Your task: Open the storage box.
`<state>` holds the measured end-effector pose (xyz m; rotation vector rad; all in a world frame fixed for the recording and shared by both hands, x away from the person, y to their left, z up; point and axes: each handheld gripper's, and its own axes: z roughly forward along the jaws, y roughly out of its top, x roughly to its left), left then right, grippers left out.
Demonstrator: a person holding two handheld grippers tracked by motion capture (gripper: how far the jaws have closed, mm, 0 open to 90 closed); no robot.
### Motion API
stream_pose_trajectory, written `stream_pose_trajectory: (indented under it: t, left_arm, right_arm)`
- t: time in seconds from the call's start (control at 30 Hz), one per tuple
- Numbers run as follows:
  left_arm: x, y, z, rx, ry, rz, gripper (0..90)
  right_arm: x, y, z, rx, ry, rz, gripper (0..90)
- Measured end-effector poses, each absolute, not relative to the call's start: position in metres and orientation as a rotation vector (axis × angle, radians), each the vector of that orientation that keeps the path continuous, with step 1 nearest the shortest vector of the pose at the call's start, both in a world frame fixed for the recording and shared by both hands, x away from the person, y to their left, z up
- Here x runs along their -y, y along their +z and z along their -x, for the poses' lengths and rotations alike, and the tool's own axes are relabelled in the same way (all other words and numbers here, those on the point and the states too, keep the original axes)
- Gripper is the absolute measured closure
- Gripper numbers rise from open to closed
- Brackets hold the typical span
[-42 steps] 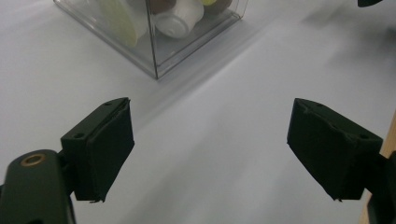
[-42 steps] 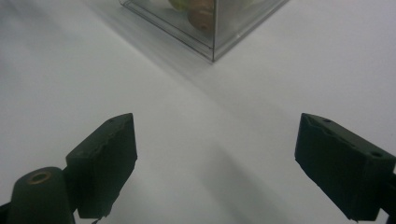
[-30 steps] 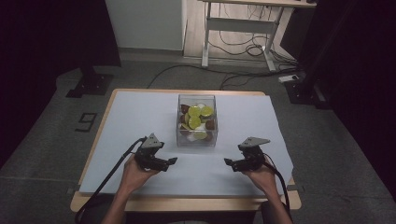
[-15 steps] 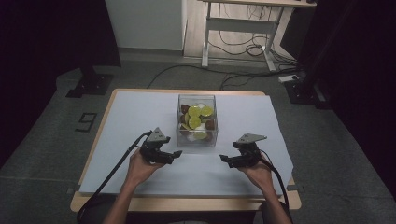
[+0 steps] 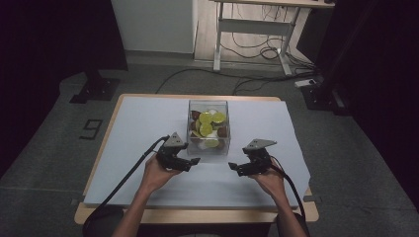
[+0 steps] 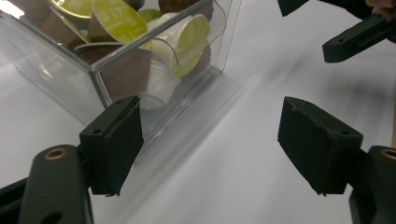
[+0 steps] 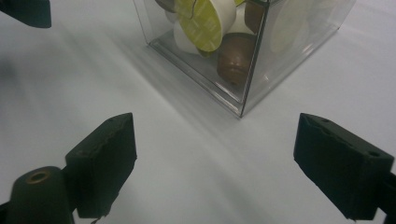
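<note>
Closer now, both open, empty grippers [image 5: 194, 161] [image 5: 233, 166] flank the clear box [image 5: 208, 126] of capsules [image 5: 205, 117].

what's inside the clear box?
The clear box holds coffee capsules: lime-green lids, brown and white bodies. Lower layers are covered; count unclear.

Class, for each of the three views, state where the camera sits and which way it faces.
High view: above the person's side, facing forward and down on the table; forearms, both tongs.
Left gripper view: rides the left tongs, facing the clear box.
Right gripper view: rides the right tongs, facing that box.
All share the box of capsules.
</note>
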<state>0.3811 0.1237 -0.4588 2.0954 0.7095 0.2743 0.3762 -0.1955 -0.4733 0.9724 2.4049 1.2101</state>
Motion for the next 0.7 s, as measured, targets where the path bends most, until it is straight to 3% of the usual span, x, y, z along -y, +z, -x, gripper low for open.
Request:
stream_pose_trajectory:
  t: [0.7]
  left_arm:
    - [-0.114, -0.459, -0.396, -0.701, 0.281, -2.092, 23.8]
  right_arm:
    - [0.168, -0.469, -0.383, -2.406, 1.234, -0.949, 13.0]
